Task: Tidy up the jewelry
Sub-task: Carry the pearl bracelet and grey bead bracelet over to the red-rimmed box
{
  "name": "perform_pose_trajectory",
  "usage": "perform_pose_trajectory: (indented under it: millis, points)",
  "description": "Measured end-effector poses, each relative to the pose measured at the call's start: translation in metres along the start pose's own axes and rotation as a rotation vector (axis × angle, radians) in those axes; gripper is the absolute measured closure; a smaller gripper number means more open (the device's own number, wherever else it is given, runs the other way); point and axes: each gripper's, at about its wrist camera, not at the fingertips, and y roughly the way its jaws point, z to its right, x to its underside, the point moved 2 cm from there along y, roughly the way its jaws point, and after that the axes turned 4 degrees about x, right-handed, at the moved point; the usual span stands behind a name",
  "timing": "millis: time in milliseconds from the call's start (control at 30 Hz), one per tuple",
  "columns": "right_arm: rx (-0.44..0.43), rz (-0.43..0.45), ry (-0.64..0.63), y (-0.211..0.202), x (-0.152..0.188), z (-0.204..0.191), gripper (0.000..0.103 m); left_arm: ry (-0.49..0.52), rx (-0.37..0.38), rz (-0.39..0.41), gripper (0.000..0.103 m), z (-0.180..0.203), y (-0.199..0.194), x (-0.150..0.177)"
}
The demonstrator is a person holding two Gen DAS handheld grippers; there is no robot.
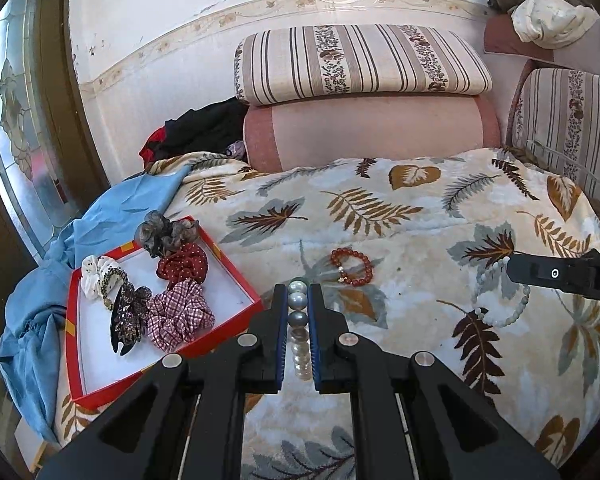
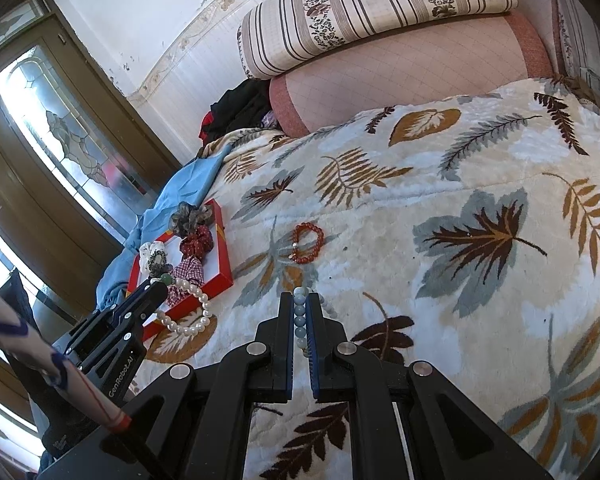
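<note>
- The left gripper (image 1: 298, 294) is clenched on the pearl bracelet (image 1: 298, 320); the loop hangs free from the jaws, at 9 o'clock in the right view.
- The right gripper (image 2: 299, 300) is clenched on the pale bracelet (image 2: 300, 312), lifting it off the blanket (image 2: 479, 152).
- The red bracelet (image 1: 351, 267) lies on the blanket at 12 o'clock of the left gripper, ungrasped.
- The red box (image 1: 236, 270), at 10 o'clock, holds scrunchies and a clip; it is the likely drop point.

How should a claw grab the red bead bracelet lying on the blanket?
The red bead bracelet lies flat on the leaf blanket, apart from the red box. Probably best to come straight down from above and pinch across one side of the bead ring, one finger inside the loop and one outside. The side away from its small dangling charm looks easiest.
</note>
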Motion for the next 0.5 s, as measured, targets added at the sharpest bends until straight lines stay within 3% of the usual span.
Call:
perform_pose_trajectory:
  millis: [500]
  points:
    - [0.000,-0.001,-0.006,0.0016,0.0024,-0.0009,0.097,-0.032,0.001,-0.003,0.094,-0.0069,0.0025,0.0024]
